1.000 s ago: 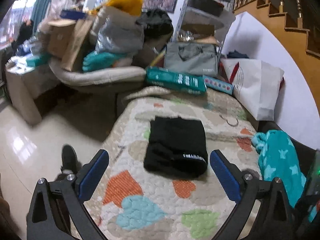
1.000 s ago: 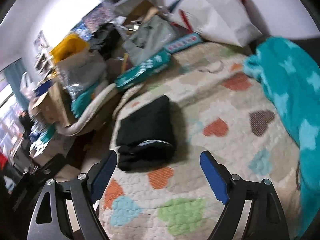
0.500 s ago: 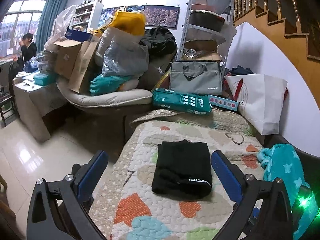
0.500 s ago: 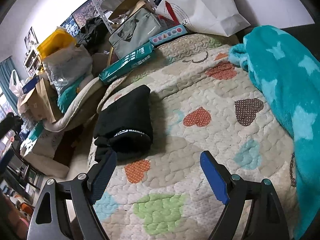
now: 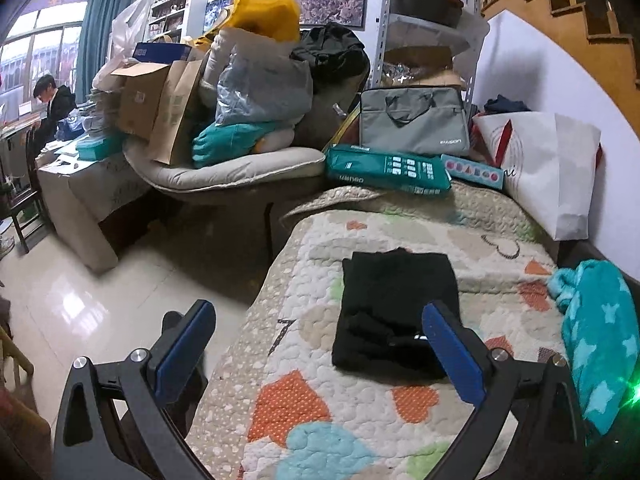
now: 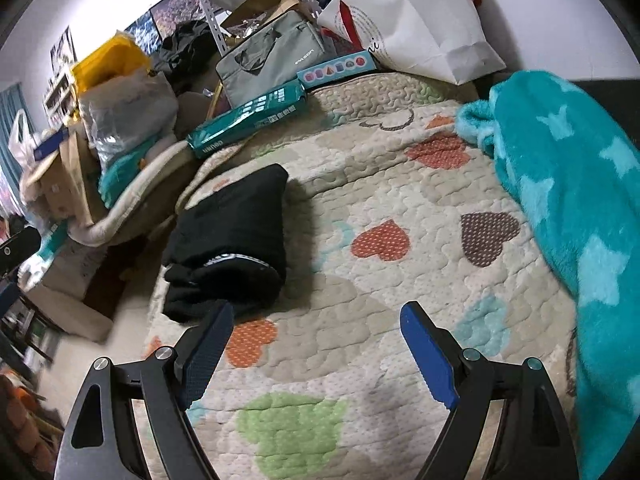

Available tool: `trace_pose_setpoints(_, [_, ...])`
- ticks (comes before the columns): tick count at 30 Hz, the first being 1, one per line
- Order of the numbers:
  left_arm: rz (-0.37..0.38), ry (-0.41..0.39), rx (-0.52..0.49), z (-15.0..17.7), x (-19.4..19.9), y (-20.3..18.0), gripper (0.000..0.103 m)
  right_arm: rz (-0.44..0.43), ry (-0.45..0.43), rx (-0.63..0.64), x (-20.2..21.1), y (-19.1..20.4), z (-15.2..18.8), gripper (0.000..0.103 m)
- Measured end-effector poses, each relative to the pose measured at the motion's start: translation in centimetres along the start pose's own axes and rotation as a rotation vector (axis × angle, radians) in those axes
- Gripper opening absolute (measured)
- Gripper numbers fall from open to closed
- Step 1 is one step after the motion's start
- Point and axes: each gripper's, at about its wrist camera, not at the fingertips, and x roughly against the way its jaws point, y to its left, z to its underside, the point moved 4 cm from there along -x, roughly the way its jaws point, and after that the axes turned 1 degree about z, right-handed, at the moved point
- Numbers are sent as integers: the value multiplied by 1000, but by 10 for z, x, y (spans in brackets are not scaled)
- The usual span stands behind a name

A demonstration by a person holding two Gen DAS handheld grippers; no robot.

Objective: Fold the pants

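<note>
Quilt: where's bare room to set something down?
Free: the quilt between the folded black pants and the teal blanket, plus the near strip by the green heart. Crowded: far end, with boxes and white bag.

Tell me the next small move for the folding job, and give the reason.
Probably none on the cloth: draw both tools back and stop. The black pants already lie as a compact folded bundle on the heart quilt, and the left tool and right tool are open, gripping nothing.
</note>
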Motion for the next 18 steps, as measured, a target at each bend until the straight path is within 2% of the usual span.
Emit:
trace_pose_setpoints(7, [-38,-28,-43,4,-2,1,103,38,7,63,-5,6,4,89])
trace_pose_setpoints(18, [-126,-73,-43,0,7,8,103,103,20,151,-11,10,10,89])
